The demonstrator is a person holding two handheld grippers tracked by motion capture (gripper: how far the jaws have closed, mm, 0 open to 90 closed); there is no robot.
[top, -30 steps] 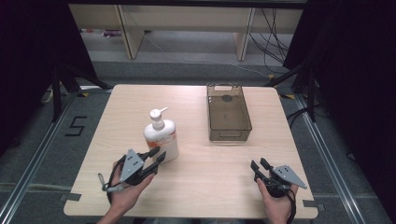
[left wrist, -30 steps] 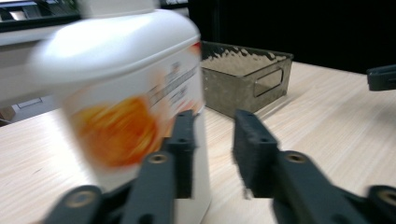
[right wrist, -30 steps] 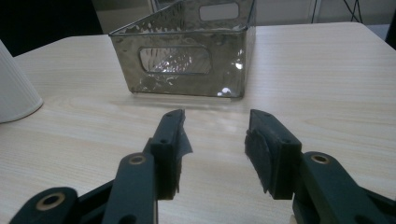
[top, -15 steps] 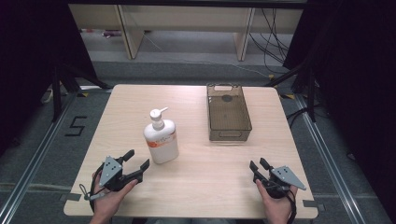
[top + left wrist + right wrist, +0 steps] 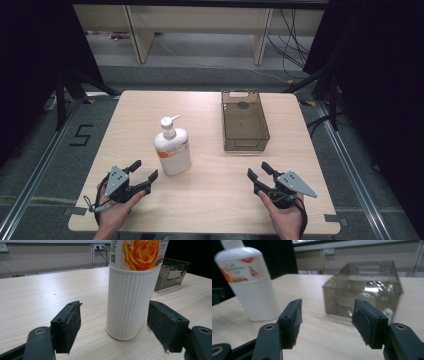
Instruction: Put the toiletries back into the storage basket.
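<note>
In the high view, a table carries a pump bottle and a smoky clear bin. The left gripper sits low at the table's near left, held in a hand, its jaws spread wide with nothing between them. The bottle stands upright just ahead of it and a little to its right, close to the jaw tips but apart from them. The right gripper rests at the near right, also held in a hand, jaws apart and empty. The bin lies ahead of this gripper, apart from it, its long side running away from the person. The bottle is off to its left, well apart.

In the left gripper view, the left gripper has its two pads parted. The bottle stands just beyond them, nearer the right pad, its ribbed white body upright on the wood and an orange rose printed on the label above. No pad touches it. The bin shows farther off to the right, behind the bottle.

In the right gripper view, the right gripper also holds its jaws open. The bin sits ahead, slightly right of centre and a bit blurred. The bottle stands ahead to the left, beyond the left jaw.
</note>
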